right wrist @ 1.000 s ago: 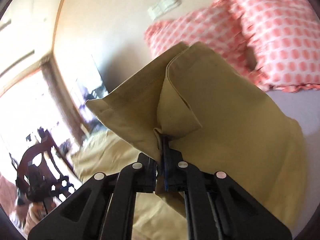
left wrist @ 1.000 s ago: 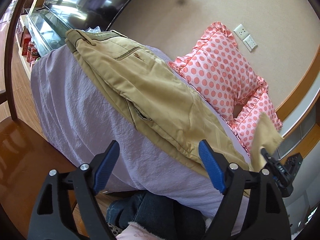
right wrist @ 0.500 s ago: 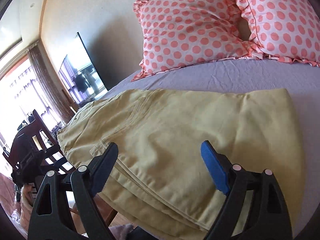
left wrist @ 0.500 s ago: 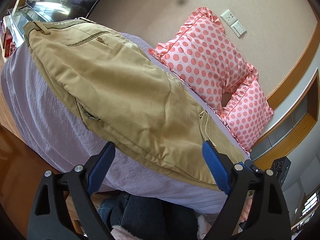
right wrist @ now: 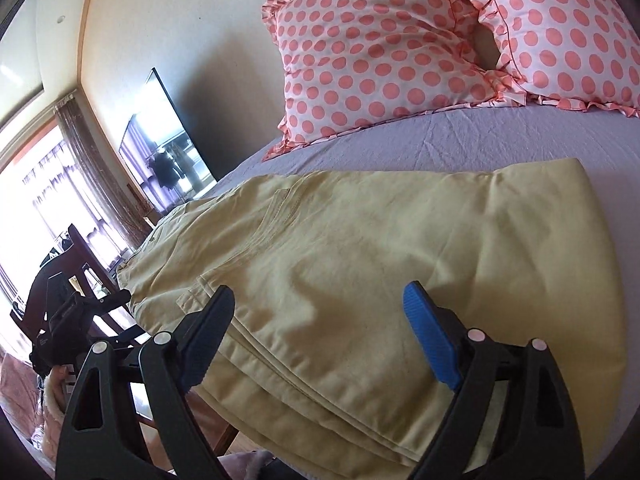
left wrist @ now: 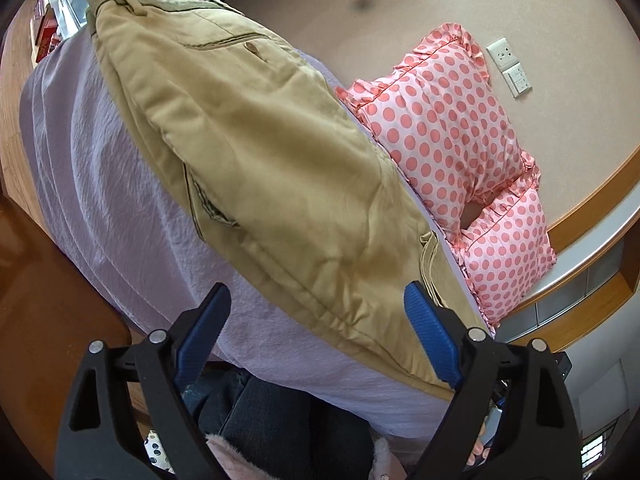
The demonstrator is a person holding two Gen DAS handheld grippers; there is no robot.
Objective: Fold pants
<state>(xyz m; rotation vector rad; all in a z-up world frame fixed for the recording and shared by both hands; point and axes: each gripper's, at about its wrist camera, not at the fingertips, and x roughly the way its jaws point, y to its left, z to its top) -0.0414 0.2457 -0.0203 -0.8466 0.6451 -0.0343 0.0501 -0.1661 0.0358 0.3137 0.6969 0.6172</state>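
Observation:
The khaki pants (left wrist: 272, 184) lie folded on the lilac bed sheet (left wrist: 100, 200), waistband toward the TV end. They also show in the right wrist view (right wrist: 380, 272) as a flat stack of layers. My left gripper (left wrist: 316, 332) is open and empty, hovering at the near edge of the pants. My right gripper (right wrist: 320, 328) is open and empty, just above the stacked near edge of the pants. The left gripper body shows at the far left of the right wrist view (right wrist: 68, 320).
Two pink polka-dot pillows (right wrist: 380, 48) lean against the wall at the head of the bed. A TV (right wrist: 164, 148) stands beyond the bed's end. A dark wooden chair (right wrist: 88, 268) is beside the bed. The person's jeans-clad legs (left wrist: 256, 416) are at the near bed edge.
One second ago my right gripper was shut on the pant-leg fabric, lifted; it has laid the leg over the pants, opened and let go. The left gripper stayed open and shifted slightly.

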